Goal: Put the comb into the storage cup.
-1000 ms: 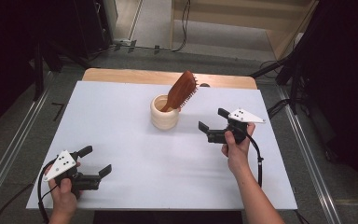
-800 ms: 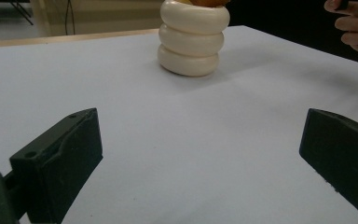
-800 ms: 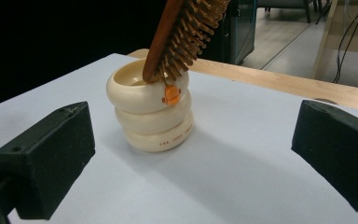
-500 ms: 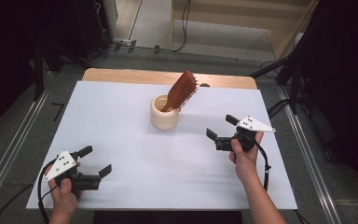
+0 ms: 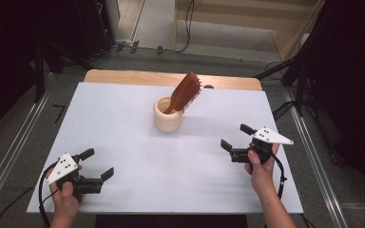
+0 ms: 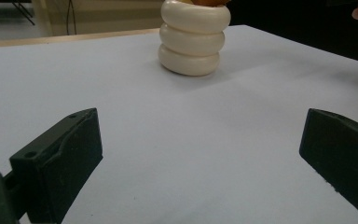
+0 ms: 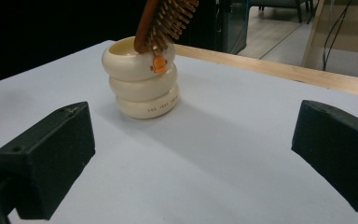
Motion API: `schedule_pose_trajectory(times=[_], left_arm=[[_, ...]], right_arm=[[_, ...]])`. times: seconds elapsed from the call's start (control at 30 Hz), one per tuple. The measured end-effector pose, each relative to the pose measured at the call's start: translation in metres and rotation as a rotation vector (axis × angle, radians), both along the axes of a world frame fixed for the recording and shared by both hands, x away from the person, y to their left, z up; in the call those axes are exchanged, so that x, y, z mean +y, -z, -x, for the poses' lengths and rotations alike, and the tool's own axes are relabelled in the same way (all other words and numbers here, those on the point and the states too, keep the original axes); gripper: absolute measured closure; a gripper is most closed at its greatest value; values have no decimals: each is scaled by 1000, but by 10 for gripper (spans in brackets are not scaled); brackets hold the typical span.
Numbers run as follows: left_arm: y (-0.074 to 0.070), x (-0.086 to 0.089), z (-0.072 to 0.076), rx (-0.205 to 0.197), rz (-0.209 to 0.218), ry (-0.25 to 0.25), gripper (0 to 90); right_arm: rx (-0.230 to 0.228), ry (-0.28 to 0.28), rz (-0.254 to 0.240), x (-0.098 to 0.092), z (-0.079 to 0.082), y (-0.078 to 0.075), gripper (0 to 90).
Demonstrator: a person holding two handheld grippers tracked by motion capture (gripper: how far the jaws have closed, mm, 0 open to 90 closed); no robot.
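Covering your table, the white sheet (image 5: 138,128) carries a cream ringed cup (image 5: 168,114) mid-table toward the far edge, a wooden hairbrush (image 5: 185,91) standing tilted inside it, bristle head up. Your right gripper (image 5: 234,142) and left gripper (image 5: 98,164) sit near the close edge, well apart from the cup, jaws wide, holding nothing.

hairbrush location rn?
High view: the hairbrush stands handle-down in the cream ringed cup at table centre-back, leaning right, far ahead of both grippers. In the right gripper view it sits upper left.
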State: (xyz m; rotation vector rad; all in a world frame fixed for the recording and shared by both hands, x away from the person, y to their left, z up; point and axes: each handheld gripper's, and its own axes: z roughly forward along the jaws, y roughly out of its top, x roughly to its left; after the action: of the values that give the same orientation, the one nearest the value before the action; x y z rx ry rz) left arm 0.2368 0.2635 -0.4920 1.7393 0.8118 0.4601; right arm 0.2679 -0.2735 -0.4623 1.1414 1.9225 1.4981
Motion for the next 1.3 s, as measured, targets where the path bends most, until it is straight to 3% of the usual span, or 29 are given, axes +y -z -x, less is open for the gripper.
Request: schedule_pose_trajectory(times=[0.53,0.73,1.3], left_arm=[[0,0,0,-1,-2,-2,0],[0,0,0,-1,-1,-3,0],[0,0,0,-1,1,-6,0]], right_arm=[[-6,37,16,-25,21,12,0],[3,47,0,-33,27,16,0],[31,69,23,-53,45,35,0]])
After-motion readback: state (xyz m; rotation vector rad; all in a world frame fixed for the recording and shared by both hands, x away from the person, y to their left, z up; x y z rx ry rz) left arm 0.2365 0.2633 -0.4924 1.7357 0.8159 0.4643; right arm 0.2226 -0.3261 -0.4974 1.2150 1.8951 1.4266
